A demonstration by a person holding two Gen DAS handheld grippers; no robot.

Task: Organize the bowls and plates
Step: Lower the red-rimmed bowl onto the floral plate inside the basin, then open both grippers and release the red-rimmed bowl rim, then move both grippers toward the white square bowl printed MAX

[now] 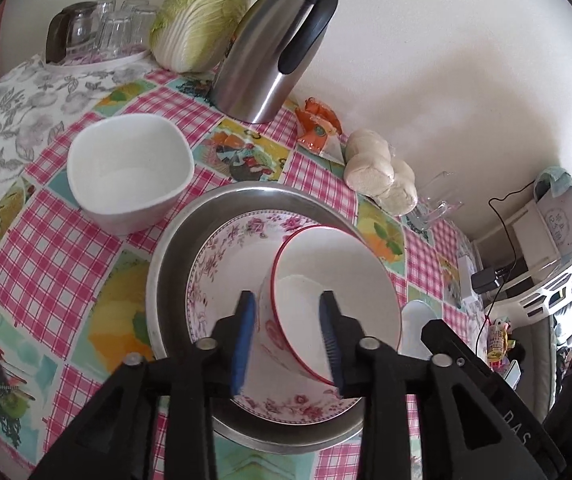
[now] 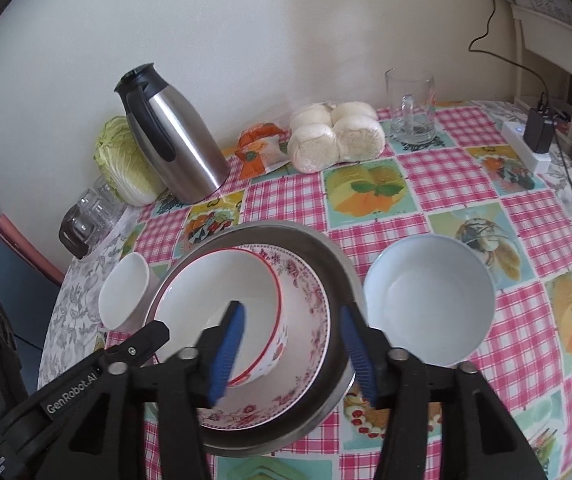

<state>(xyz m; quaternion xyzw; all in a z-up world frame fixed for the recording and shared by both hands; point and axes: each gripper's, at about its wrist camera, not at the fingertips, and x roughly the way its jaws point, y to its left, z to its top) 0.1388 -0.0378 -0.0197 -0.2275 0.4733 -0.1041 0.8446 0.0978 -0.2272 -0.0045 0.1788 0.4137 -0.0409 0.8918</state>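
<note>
A red-rimmed white bowl sits tilted in a floral plate, which lies in a metal pan. My left gripper straddles the bowl's near wall, one finger outside and one inside; whether it grips is unclear. My right gripper is open over the same stack: its left finger is inside the bowl, its right finger at the pan's rim, around the plate. A square white bowl stands left of the pan. A pale blue bowl stands right of it.
At the back by the wall are a steel thermos jug, a cabbage, upturned glasses, an orange packet, bagged buns and a glass mug. A power strip with charger lies at the right.
</note>
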